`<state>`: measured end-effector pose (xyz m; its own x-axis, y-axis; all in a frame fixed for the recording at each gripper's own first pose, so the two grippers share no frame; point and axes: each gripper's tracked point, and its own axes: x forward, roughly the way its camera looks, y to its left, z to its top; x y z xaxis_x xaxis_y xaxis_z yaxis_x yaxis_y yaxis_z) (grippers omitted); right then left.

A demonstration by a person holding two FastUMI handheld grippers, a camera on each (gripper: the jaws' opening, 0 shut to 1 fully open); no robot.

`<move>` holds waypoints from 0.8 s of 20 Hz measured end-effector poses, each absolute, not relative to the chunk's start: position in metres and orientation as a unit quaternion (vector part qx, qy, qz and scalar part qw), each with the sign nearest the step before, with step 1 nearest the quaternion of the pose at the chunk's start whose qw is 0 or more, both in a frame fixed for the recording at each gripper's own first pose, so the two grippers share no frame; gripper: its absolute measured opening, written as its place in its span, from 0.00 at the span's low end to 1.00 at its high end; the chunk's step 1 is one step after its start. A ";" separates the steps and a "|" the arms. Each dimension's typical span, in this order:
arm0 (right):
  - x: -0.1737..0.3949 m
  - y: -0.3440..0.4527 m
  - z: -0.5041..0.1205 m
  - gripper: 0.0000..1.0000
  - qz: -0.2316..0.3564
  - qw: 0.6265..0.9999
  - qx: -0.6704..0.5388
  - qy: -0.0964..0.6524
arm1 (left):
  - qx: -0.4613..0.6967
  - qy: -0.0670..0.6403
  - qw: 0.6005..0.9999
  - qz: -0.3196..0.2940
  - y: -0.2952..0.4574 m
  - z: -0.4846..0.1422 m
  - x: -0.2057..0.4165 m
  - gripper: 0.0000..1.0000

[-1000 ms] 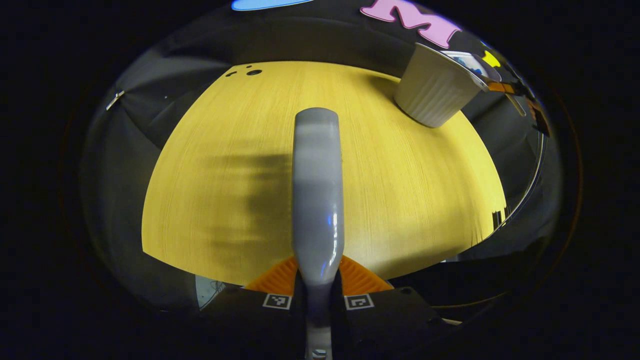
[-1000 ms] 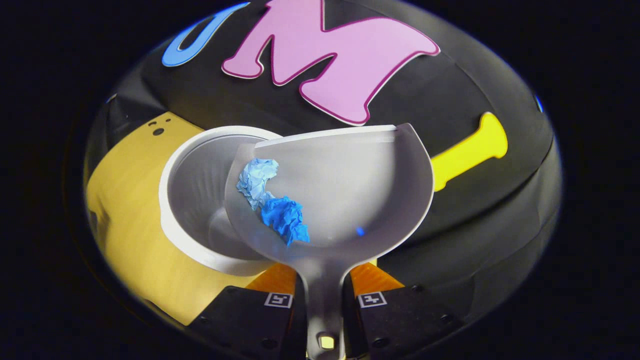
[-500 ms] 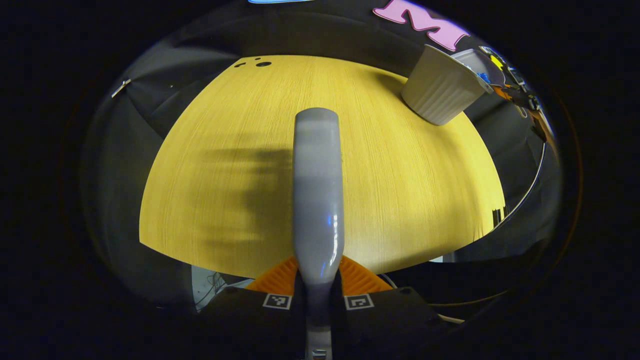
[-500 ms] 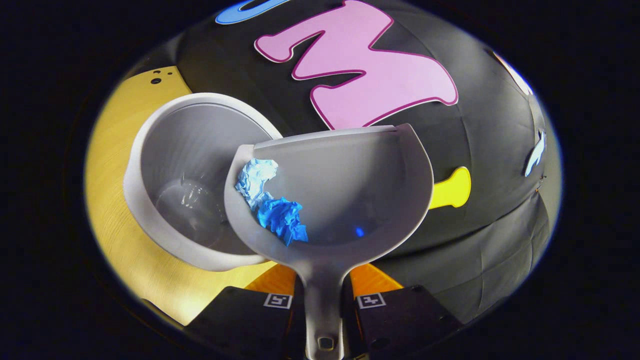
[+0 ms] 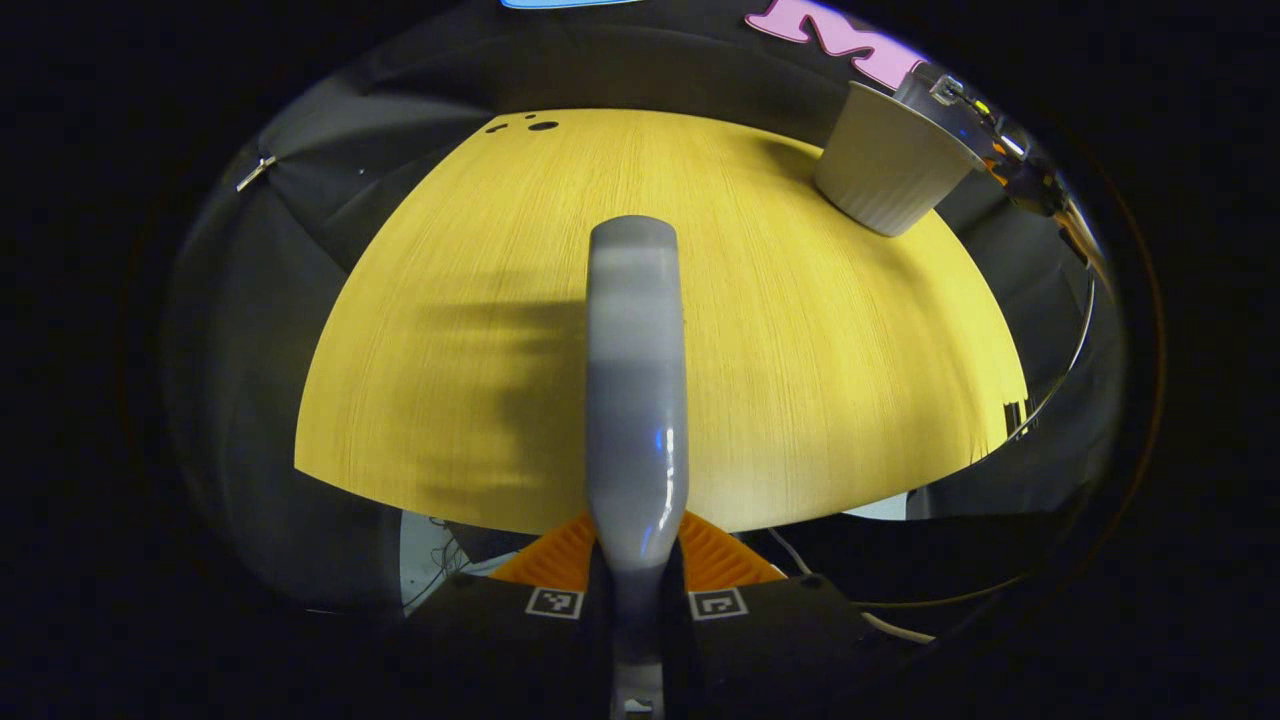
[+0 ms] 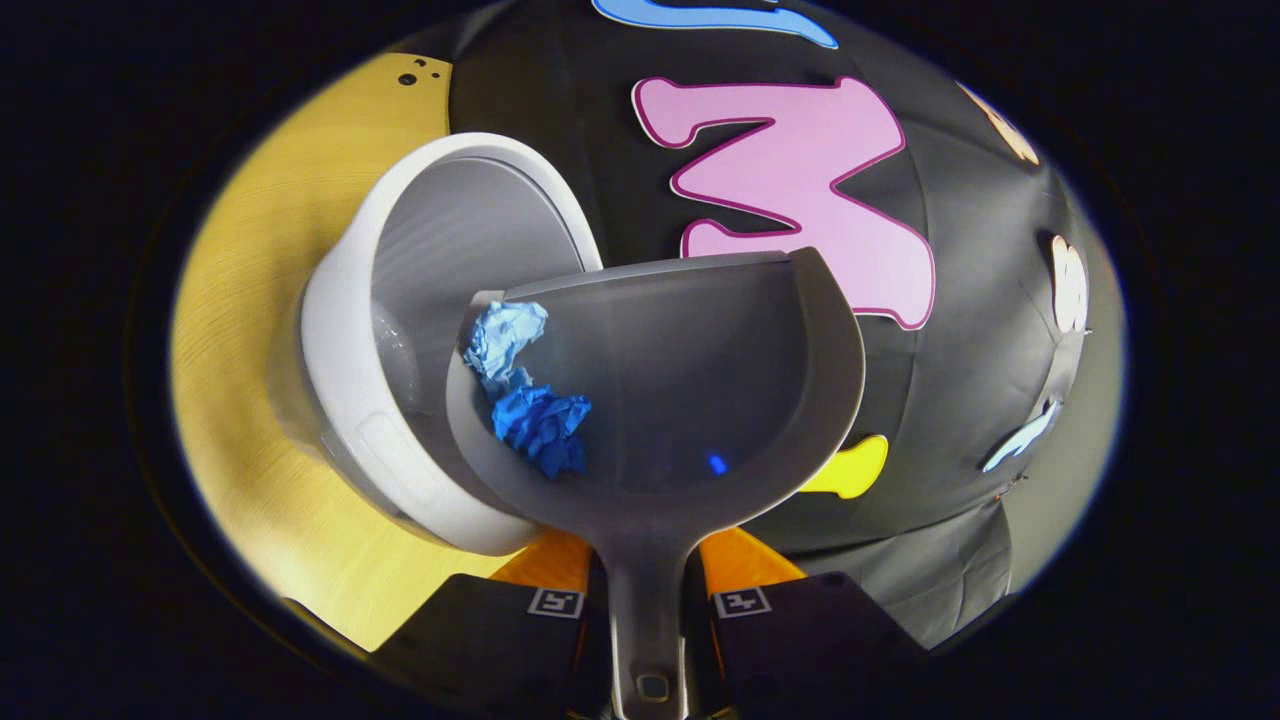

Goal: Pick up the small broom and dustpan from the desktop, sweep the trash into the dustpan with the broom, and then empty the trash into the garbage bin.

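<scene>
Right gripper view: the right gripper (image 6: 645, 600) has both fingers clamped on the handle of the dustpan (image 6: 690, 400), whose scoop extends straight ahead of the fingertips. Two crumpled pieces of blue trash (image 6: 525, 395) lie against the scoop's left wall, the paler piece ahead of the darker one. The garbage bin (image 6: 350, 400) stands ahead and to the left of the fingers on the desktop (image 6: 240, 300), with its open mouth partly behind the scoop's left edge. The pan appears rolled toward the bin, so the trash has gathered on the side nearest the opening; emptying is judged to be in progress, with nothing yet visibly dropped. Further tilting is likely required to slide the paper over the edge; a light wad may catch on the wall.

In the left gripper view, the left gripper (image 5: 637, 590) has both fingers closed on the grey handle of the broom (image 5: 636, 380), which projects forward over the bare desktop. Holding it there keeps it clear of the bin, visible far ahead and to the right of these fingers.
</scene>
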<state>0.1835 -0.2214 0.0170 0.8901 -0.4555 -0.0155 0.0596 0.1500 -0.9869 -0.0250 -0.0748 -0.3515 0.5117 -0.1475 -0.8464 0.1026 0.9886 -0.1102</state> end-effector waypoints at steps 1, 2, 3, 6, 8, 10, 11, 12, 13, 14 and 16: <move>0.185 -0.227 0.019 0.32 -0.177 0.732 -0.640 0.156 | -0.021 0.490 0.868 -0.074 -0.074 -0.350 -0.025 0.24; 0.186 -0.234 0.022 0.32 -0.182 0.712 -0.660 0.154 | -0.016 0.490 0.868 -0.076 -0.072 -0.350 -0.026 0.24; 0.186 -0.240 0.026 0.32 -0.184 0.692 -0.683 0.147 | -0.010 0.489 0.869 -0.078 -0.070 -0.349 -0.025 0.24; 0.178 -0.241 0.027 0.32 -0.184 0.667 -0.709 0.137 | 0.009 0.481 0.872 -0.088 -0.065 -0.350 -0.025 0.27; 0.182 -0.239 0.025 0.32 -0.185 0.682 -0.690 0.155 | 0.015 0.477 0.873 -0.097 -0.063 -0.350 -0.023 0.24; 0.180 -0.247 0.025 0.33 -0.184 0.712 -0.653 0.179 | 0.025 0.475 0.874 -0.101 -0.061 -0.350 -0.023 0.24; 0.179 -0.248 0.025 0.33 -0.183 0.730 -0.631 0.190 | 0.028 0.474 0.874 -0.101 -0.060 -0.350 -0.022 0.24; 0.176 -0.249 0.026 0.33 -0.184 0.746 -0.610 0.195 | 0.027 0.473 0.874 -0.103 -0.061 -0.350 -0.022 0.21; 0.171 -0.248 0.031 0.33 -0.187 0.759 -0.592 0.194 | 0.024 0.473 0.874 -0.106 -0.062 -0.350 -0.023 0.24; 0.168 -0.248 0.038 0.33 -0.192 0.773 -0.573 0.191 | 0.021 0.473 0.875 -0.107 -0.062 -0.349 -0.022 0.24; 0.161 -0.250 0.054 0.33 -0.202 0.799 -0.536 0.181 | 0.016 0.472 0.875 -0.108 -0.065 -0.348 -0.022 0.24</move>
<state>0.1609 -0.2500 0.0544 0.8527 -0.5173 -0.0728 0.1288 0.3433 -0.9304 -0.0219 -0.0646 -0.3484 0.5304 -0.1748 -0.8296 0.2043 0.9760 -0.0750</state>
